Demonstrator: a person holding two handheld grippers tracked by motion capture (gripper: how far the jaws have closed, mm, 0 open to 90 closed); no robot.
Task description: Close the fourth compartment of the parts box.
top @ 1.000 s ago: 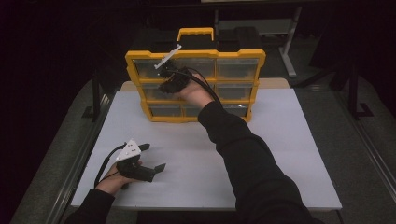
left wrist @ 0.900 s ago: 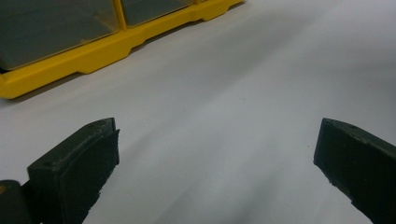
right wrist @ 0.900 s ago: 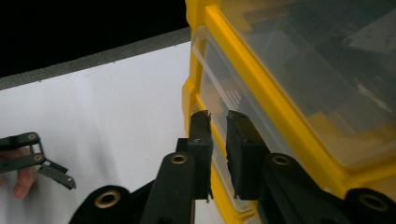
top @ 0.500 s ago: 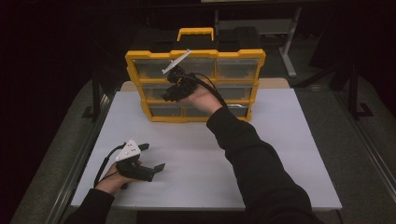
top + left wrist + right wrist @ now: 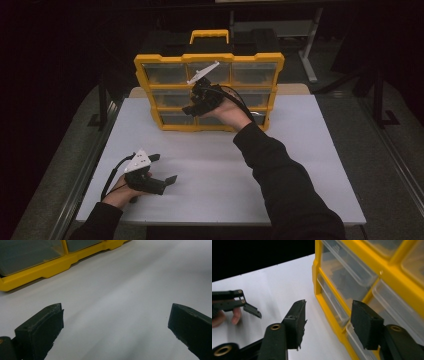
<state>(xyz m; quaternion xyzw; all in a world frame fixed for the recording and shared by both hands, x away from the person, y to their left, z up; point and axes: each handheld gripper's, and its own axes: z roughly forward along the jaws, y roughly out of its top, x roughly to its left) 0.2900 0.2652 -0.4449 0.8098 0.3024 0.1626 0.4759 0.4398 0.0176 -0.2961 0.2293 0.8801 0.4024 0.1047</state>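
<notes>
A: Organizer (image 5: 209,92), yellow frame, clear drawers in three rows, black-and-yellow handle on top. Stands upright at the far edge of the white table (image 5: 300,165), drawer fronts facing the person.

B: Right gripper?

A: Right gripper (image 5: 196,106) is held up in front of the middle and bottom drawer rows, near the centre column. Jaws have just been opening, now about half apart. Nothing between them. In the right gripper view (image 5: 327,315) the gap between the pads frames the lower-left drawer fronts, and the pads aren't pressing on anything.

B: Touching a drawer?

A: Close to the fronts, but contact I can't tell from these angles.

B: Left one?

A: Left gripper (image 5: 165,170) is low over the near-left part of the table, well apart from the organizer. Jaws spread wide, empty. The left gripper view (image 5: 115,322) has bare tabletop between the pads and the organizer's bottom rail at upper left.

B: Cables?

A: Black cable trails from each gripper.
</notes>
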